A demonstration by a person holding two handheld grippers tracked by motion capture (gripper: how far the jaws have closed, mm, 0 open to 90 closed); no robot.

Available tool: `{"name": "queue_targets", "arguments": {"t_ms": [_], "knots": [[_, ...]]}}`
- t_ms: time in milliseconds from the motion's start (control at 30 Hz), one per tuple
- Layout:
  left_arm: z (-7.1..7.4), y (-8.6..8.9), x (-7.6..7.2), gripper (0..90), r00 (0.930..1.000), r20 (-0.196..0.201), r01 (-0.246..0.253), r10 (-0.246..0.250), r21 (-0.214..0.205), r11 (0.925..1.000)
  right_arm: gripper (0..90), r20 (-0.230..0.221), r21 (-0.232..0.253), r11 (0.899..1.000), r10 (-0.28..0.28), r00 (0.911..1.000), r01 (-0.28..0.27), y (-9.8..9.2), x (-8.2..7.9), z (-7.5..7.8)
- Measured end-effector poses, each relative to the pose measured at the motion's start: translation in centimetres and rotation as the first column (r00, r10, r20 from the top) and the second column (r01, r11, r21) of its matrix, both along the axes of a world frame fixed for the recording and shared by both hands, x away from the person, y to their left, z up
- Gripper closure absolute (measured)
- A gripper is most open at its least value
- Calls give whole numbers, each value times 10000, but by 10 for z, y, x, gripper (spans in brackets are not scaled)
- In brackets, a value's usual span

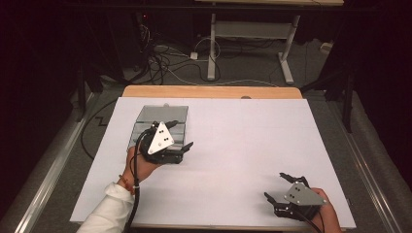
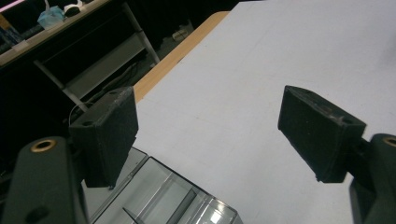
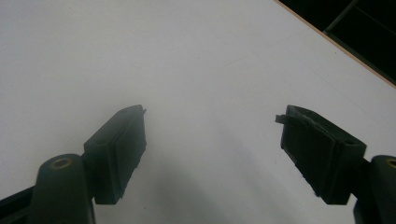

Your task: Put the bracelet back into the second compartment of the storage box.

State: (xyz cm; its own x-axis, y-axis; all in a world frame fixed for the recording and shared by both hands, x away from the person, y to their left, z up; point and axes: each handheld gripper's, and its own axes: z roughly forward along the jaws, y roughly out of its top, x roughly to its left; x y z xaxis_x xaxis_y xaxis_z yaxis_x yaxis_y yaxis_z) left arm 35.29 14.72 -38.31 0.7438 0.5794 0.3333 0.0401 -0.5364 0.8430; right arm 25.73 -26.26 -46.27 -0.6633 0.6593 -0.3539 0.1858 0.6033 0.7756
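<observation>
Near the table's front right corner, our right gripper (image 1: 283, 186) rests low over the white sheet (image 1: 243, 141), jaws spread wide and holding nothing. Farther in, toward the left edge, our left gripper (image 1: 180, 135) hangs released over the near end of a clear compartmented box (image 1: 170, 114), one jaw above it.
</observation>
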Motion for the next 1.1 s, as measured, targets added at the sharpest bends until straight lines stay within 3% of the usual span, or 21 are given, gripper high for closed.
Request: {"name": "queue_targets", "arguments": {"t_ms": [667,1100], "knots": [[-4,-11,-23,191,9976,306,614,-615,55,9981,227,-2,-49,10000,49,10000,-49,1,0,0],[-15,-3,-36,191,9962,509,693,-705,245,9973,227,14,-61,10000,63,10000,-62,2,0,0]]}}
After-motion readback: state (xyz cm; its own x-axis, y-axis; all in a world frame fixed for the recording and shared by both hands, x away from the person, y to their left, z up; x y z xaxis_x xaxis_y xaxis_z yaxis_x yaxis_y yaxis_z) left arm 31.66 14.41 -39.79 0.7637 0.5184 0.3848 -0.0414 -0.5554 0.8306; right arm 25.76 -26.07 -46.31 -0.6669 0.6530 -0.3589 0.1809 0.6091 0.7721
